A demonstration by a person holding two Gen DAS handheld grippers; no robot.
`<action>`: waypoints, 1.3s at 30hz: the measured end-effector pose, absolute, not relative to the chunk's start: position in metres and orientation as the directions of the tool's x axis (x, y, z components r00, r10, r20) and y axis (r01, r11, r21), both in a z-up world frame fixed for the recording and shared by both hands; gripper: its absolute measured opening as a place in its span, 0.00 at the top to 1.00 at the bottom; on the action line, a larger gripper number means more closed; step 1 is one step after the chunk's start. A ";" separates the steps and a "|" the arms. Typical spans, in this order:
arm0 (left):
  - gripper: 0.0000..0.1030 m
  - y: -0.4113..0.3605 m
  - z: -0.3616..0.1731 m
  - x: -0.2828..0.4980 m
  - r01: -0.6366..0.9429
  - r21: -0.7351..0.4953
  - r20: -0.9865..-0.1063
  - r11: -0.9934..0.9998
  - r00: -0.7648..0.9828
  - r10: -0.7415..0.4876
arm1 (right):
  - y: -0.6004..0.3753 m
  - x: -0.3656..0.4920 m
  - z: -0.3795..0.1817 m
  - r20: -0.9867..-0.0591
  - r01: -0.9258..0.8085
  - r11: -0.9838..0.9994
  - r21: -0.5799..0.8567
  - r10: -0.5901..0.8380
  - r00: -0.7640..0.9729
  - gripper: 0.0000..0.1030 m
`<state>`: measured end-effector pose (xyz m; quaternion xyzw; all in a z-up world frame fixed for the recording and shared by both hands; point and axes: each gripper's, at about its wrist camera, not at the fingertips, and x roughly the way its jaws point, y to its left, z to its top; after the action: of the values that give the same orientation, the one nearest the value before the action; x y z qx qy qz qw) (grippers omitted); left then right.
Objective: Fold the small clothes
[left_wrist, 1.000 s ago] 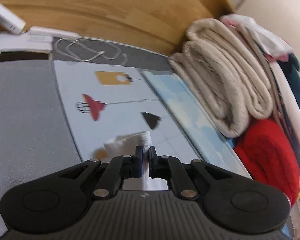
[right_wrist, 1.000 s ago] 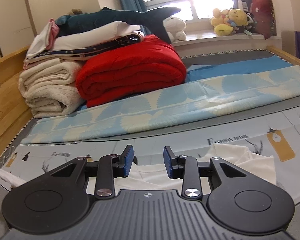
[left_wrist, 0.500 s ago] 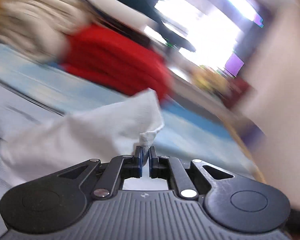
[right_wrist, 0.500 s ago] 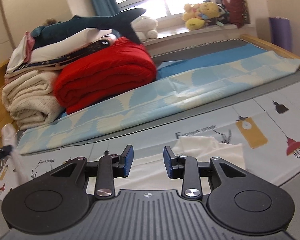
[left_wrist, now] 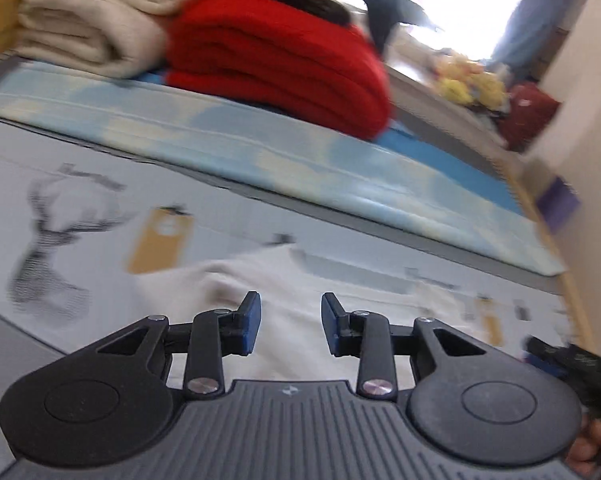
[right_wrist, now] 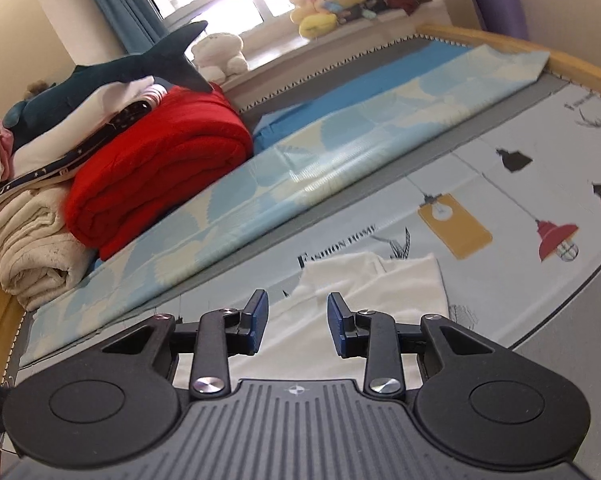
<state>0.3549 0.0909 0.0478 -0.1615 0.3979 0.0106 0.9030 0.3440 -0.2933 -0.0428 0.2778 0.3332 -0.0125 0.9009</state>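
A small white garment lies flat on the printed bed sheet. My left gripper hovers just over its near part. The jaws are opening and nothing is pinched between the blue pads. In the right wrist view the same white garment spreads out ahead of and under my right gripper. Its jaws are parted and closing slightly, with the cloth below them and not pressed by the pads. The right gripper's dark body shows at the right edge of the left wrist view.
A folded red blanket and rolled cream blankets are stacked at the back left, with a shark plush on top. A light blue patterned sheet lies folded across the bed. The wooden bed rail runs along the far right.
My left gripper carried a fold of the white garment across, then let go and its jaws parted. My right gripper rolled and shifted, and its jaws narrowed a little.
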 end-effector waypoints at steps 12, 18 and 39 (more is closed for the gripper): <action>0.65 0.166 0.016 0.387 -0.340 -0.282 -0.818 0.897 0.574 -0.039 | -0.255 0.376 -0.154 -0.819 0.304 0.815 0.493 0.317 0.478 0.78; 0.65 0.195 0.010 0.379 -0.399 -0.298 -0.844 0.867 0.534 -0.045 | -0.235 0.382 -0.166 -0.848 0.288 0.852 0.436 0.283 0.449 0.74; 0.65 0.197 0.015 0.384 -0.389 -0.344 -0.834 0.854 0.544 -0.088 | -0.245 0.388 -0.083 -0.701 0.175 0.867 0.467 0.243 0.671 0.98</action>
<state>0.3844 0.1973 0.0151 -0.2546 0.4691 0.0895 0.8409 0.3881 -0.2453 -0.0833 0.2572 0.4054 0.0194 0.8770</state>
